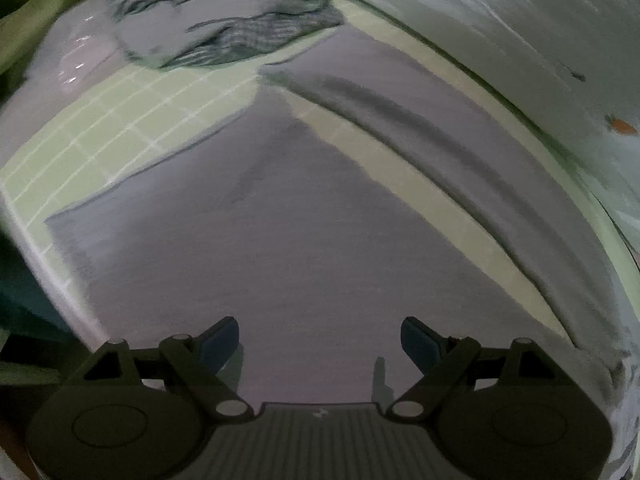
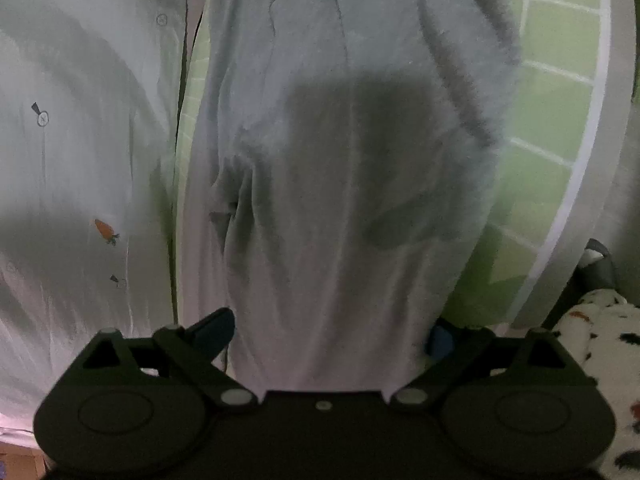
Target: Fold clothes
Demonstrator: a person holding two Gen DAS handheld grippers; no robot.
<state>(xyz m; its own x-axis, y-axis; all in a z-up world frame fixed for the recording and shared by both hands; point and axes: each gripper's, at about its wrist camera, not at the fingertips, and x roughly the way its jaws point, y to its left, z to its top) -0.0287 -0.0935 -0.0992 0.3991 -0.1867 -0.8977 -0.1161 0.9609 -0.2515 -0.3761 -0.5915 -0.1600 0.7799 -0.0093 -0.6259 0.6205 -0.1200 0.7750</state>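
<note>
A pair of grey trousers (image 1: 280,240) lies spread on the green grid mat (image 1: 120,128), its legs running away from me. My left gripper (image 1: 320,344) is open just above the grey cloth, with nothing between its fingers. In the right wrist view the same grey trousers (image 2: 340,160) run lengthwise under my right gripper (image 2: 332,332), which is open wide; the cloth lies between the two fingers, and the right fingertip (image 2: 440,342) is partly hidden by the cloth edge.
A crumpled striped garment (image 1: 240,40) lies at the far end of the mat. A pale shirt with a carrot print (image 2: 80,160) lies beside the trousers, also seen in the left wrist view (image 1: 520,20). A spotted white cloth (image 2: 600,360) is off the mat's white rim (image 2: 580,200).
</note>
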